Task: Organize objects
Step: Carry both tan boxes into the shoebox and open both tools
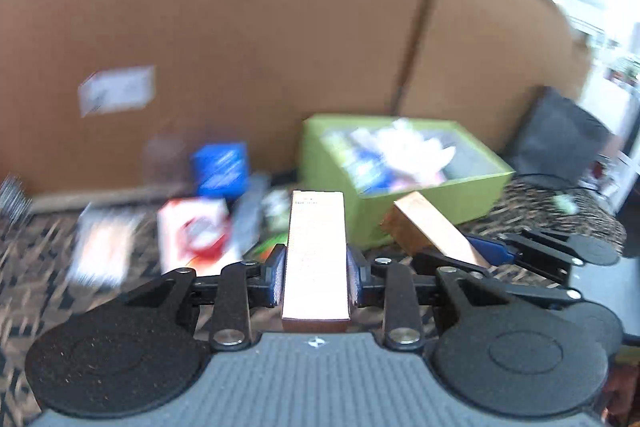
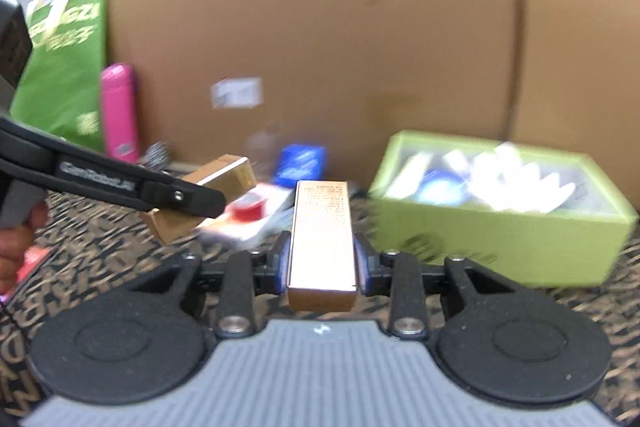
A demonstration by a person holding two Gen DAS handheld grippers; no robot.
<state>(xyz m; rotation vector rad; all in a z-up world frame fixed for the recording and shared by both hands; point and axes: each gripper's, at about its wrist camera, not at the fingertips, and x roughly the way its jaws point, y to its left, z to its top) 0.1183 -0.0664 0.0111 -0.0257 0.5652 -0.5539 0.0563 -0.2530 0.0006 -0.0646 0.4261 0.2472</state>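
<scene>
Boxes are sitting in both my grippers: my left gripper (image 1: 316, 269) is pinching a slim copper-coloured box (image 1: 316, 247) by its long sides, and my right gripper (image 2: 322, 263) is clamping a second copper box (image 2: 323, 231) the same way. Both are hanging above the patterned cloth (image 2: 120, 247), near the green box (image 2: 500, 239) that is holding blurred packets, with a cardboard wall (image 2: 340, 27) behind.

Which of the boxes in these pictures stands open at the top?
The light green box on the right: its inside shows white and blue items. The copper boxes in the grippers and the blue box behind look closed.
</scene>
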